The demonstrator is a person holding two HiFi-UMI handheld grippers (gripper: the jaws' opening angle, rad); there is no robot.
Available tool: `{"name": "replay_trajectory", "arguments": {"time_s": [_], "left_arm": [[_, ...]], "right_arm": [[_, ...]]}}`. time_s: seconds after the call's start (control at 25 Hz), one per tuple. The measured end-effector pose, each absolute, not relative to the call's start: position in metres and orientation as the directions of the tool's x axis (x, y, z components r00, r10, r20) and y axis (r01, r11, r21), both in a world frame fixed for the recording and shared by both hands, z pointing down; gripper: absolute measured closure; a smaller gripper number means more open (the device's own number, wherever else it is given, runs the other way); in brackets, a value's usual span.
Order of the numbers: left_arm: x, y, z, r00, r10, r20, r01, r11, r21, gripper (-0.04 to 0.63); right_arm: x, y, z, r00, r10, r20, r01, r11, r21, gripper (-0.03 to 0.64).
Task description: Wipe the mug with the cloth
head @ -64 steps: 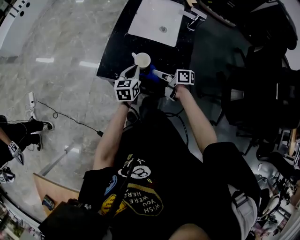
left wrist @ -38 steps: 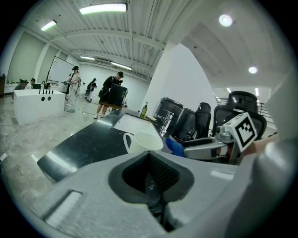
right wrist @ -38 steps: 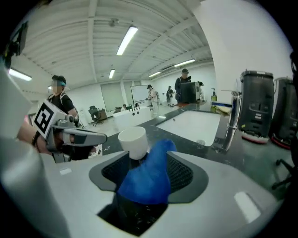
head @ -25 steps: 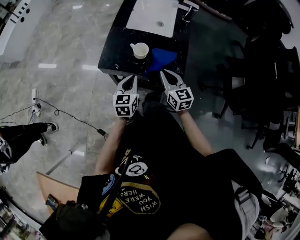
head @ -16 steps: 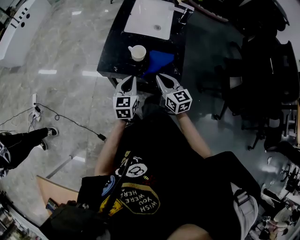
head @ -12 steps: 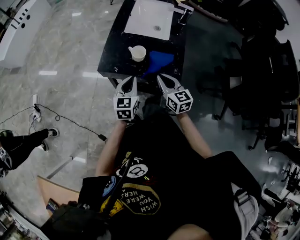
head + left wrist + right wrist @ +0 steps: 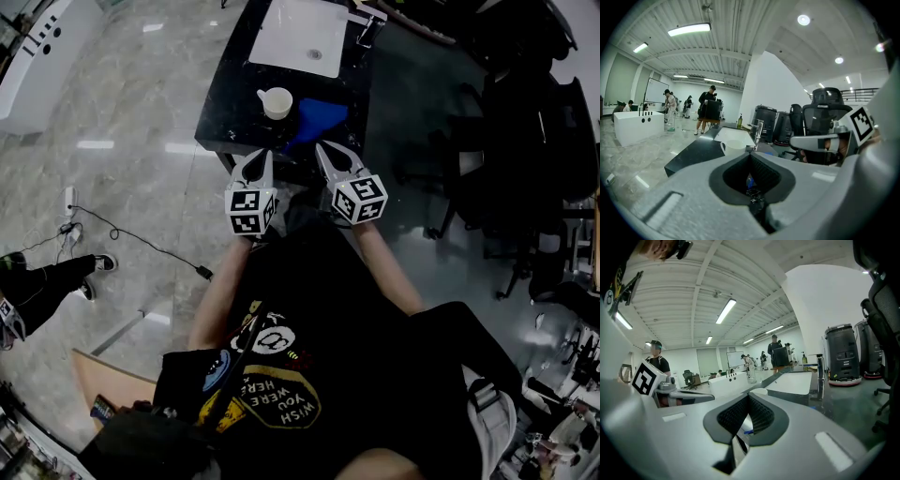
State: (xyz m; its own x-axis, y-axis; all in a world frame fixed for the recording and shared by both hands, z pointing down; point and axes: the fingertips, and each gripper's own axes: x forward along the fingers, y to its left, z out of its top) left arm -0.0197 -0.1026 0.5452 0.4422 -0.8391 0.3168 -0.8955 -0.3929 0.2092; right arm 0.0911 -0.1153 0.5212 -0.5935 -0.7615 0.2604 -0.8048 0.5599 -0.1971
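Note:
A white mug [image 7: 277,101] stands upright on the black counter [image 7: 230,103], with the blue cloth [image 7: 319,122] lying crumpled just to its right. Both grippers are held back from the counter's near edge, side by side, touching neither. My left gripper [image 7: 262,153] is shut and empty, its tips pointing toward the mug [image 7: 733,147]. My right gripper [image 7: 322,147] is shut and empty too, aimed at the cloth. In the left gripper view a bit of blue cloth [image 7: 749,181] shows through the jaw hollow. In the right gripper view the mug [image 7: 759,391] rises just above the closed tips.
A white sink [image 7: 300,37] with a faucet [image 7: 367,23] fills the counter's far end. Dark office chairs [image 7: 525,141] crowd the right side. A cable [image 7: 141,239] trails over the glossy floor at left, near a person's legs [image 7: 47,281]. A black machine [image 7: 841,352] stands beyond the counter.
Since the earliest frame both grippers have drawn back from the mug and cloth, and the cloth now lies free on the counter. Over the last second they have barely moved.

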Motion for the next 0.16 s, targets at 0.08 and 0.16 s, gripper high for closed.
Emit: {"name": "replay_trajectory", "arguments": {"time_s": [0.08,0.16], "left_arm": [[-0.0247,-0.1025,0.5488,0.432,-0.839,0.331,-0.900,-0.376,0.222,0.592],[-0.0295,-0.1018,0.5497,0.423,-0.841,0.338,-0.903,-0.362,0.230,0.592]], "right_arm": [[0.0900,-0.1151,0.5177,-0.596,-0.761,0.256,-0.803,0.562,-0.199,0.615],[0.0889,-0.1141,0.5147,-0.600,-0.759,0.254,-0.800,0.566,-0.200,0.615]]}}
